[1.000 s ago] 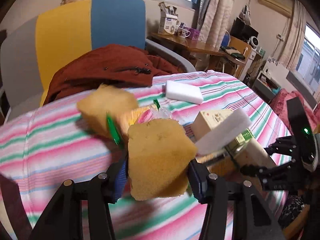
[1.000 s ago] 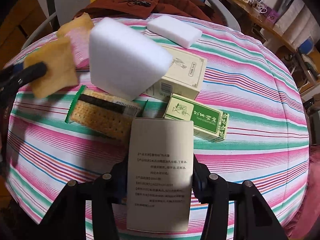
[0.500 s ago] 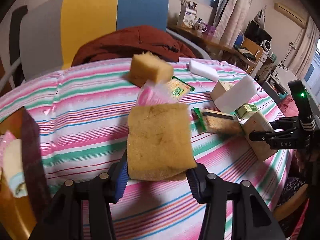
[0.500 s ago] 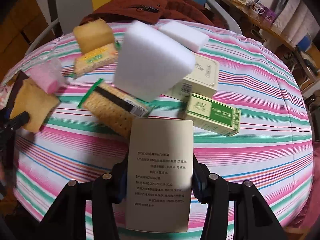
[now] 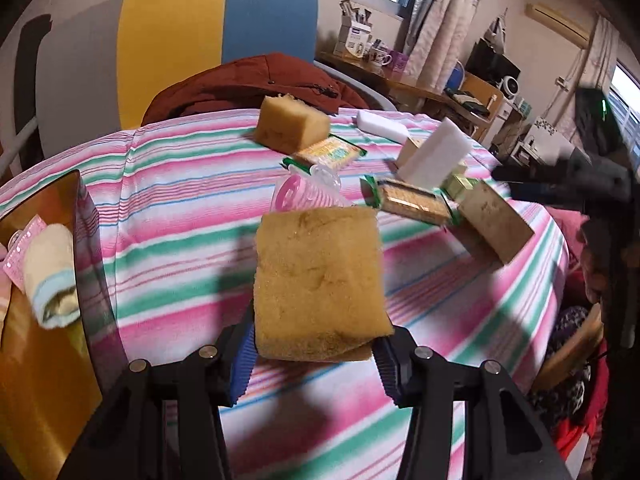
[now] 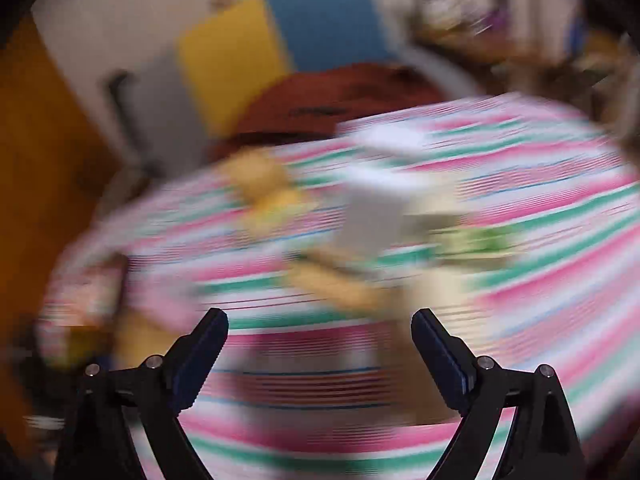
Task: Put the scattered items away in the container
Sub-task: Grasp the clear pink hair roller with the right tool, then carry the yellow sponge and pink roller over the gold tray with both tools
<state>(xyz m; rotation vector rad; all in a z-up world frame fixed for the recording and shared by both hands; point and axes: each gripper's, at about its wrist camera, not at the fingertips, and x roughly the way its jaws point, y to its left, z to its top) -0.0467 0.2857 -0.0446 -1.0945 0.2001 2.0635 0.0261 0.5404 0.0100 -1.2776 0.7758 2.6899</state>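
My left gripper [image 5: 316,344] is shut on a yellow sponge [image 5: 320,280], held above the striped tablecloth [image 5: 180,208]. The brown container [image 5: 48,352] stands at the left edge with a rolled towel [image 5: 52,276] in it. The right wrist view is badly blurred. My right gripper [image 6: 320,332] has its jaws opening wide, with nothing between them. In the left wrist view a beige box [image 5: 492,228] lies tilted on the cloth just below that gripper. A second sponge [image 5: 292,124], white foam blocks [image 5: 436,152], cracker packs [image 5: 412,200] and a pink item [image 5: 304,196] lie scattered behind.
A chair [image 5: 172,40] with a red jacket [image 5: 256,84] stands behind the table. A cluttered desk [image 5: 400,76] is at the back right. The tablecloth drops off at the right edge [image 5: 560,264]. A green box [image 5: 460,184] sits among the scattered items.
The left gripper carried the sponge leftwards, bringing the container into view. The right gripper let go of the beige box, opened wide and swung upward, blurring its view.
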